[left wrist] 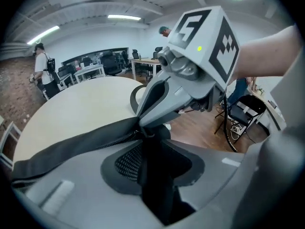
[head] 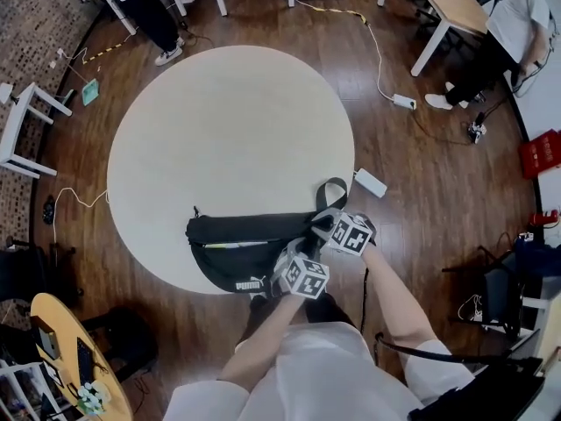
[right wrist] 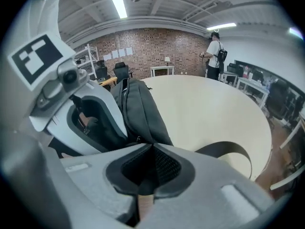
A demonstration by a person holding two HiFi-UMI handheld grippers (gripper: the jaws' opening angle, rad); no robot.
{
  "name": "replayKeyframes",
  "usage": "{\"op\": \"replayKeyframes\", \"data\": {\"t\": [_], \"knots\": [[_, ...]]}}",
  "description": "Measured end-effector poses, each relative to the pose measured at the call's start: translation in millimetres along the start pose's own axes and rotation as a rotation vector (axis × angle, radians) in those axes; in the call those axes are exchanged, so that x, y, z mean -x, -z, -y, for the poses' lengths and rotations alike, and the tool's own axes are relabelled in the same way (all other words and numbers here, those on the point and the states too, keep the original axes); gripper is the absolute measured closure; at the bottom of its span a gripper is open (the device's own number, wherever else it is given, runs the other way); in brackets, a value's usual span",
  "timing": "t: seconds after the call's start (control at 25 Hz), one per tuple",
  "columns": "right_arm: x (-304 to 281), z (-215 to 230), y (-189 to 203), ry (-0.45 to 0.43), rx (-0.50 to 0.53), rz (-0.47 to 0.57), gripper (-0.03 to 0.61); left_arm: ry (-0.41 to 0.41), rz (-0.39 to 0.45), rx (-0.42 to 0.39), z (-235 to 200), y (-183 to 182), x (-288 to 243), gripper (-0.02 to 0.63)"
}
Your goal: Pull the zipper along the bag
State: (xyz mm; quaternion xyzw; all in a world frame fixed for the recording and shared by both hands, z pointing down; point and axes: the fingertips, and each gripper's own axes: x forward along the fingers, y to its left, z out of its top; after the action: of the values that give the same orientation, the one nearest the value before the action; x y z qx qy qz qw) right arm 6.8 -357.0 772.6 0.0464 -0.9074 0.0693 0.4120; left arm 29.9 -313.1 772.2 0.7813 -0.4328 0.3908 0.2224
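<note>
Head view: bag (head: 241, 248) lies at the surface's (head: 228, 121) near edge, its right end hidden. Our right tongs (right wrist: 151, 147) are closed tight at the zipper (left wrist: 119, 138); we can't see what they pinch. Our left tongs (left wrist: 155, 142) are parted, the gap too dark to read.

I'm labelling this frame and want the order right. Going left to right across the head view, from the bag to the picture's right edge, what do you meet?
black bag → left tool → right tool → red crate
</note>
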Motion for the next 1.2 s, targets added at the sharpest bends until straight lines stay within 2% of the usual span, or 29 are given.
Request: {"op": "replayKeyframes", "data": {"t": [0.12, 0.24, 0.32, 0.6, 0.76, 1.0, 1.2], "knots": [[1, -4, 4, -0.049, -0.02, -0.007, 0.578, -0.05, -0.031, 0.001, 4, 6, -11, 0.476], [3, -2, 5, -0.064, -0.017, -0.008, 0.578, -0.082, -0.037, 0.016, -1, 7, -16, 0.541], [3, -1, 4, -0.064, -0.02, 0.0, 0.578, -0.06, -0.017, 0.039, -3, 4, -13, 0.597], [-1, 2, 10, -0.019, 0.008, -0.021, 0.58, 0.038, 0.076, 0.141, -15, -3, 38, 0.598], [-1, 2, 13, 0.016, -0.019, -0.031, 0.58, 0.059, 0.124, 0.134, -38, 8, 68, 0.598], [-1, 2, 14, 0.067, -0.058, -0.049, 0.578, 0.008, 0.165, 0.137, -88, 35, 118, 0.598], [-3, 1, 14, 0.114, -0.1, -0.068, 0.578, -0.081, 0.158, 0.173, -146, 69, 154, 0.598]]}}
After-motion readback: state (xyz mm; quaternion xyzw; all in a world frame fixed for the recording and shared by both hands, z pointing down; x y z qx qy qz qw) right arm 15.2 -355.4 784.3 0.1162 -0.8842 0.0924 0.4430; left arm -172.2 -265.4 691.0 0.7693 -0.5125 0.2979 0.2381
